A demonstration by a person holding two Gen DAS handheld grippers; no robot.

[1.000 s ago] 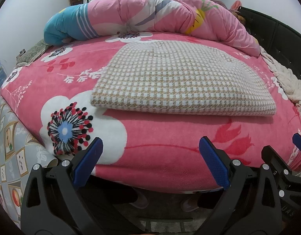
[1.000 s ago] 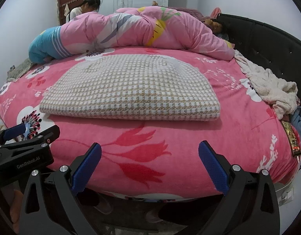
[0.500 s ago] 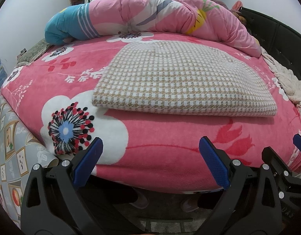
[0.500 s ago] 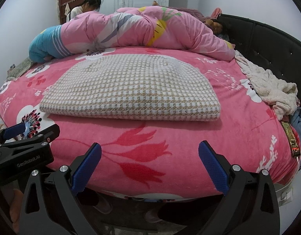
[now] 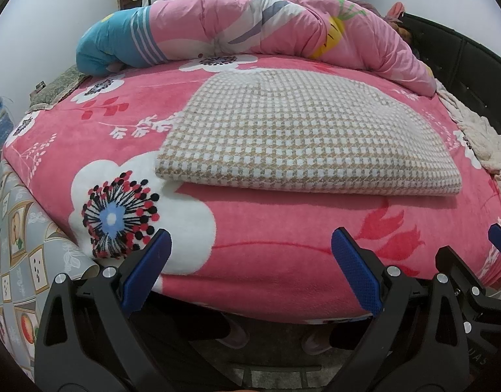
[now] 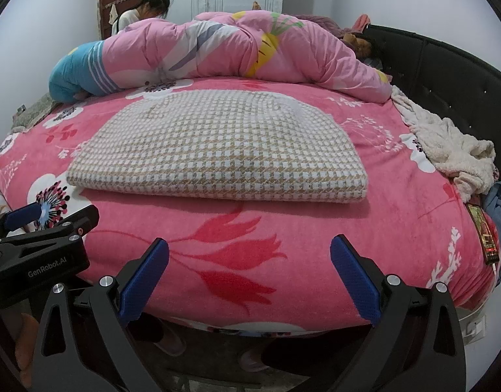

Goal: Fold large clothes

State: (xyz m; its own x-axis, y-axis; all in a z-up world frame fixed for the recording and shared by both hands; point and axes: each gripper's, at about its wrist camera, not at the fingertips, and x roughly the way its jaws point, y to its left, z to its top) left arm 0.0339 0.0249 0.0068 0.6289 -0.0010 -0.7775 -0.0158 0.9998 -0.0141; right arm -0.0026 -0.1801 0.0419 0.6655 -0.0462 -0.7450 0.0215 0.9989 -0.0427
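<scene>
**Folded garment on the bed, both grippers empty**

I see my left gripper (image 5: 250, 268) and right gripper (image 6: 248, 274) low in frame, fingers spread wide, holding nothing. The checked garment (image 5: 302, 140) lies folded mid-frame on the pink blanket (image 5: 283, 228).

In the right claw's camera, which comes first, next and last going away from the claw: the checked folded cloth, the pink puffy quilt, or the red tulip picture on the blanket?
From the right claw, both claws open:
1. Red tulip picture, on the bed's near edge, just ahead.
2. Checked folded cloth, mid-bed.
3. Pink puffy quilt, heaped along the far side.
</scene>
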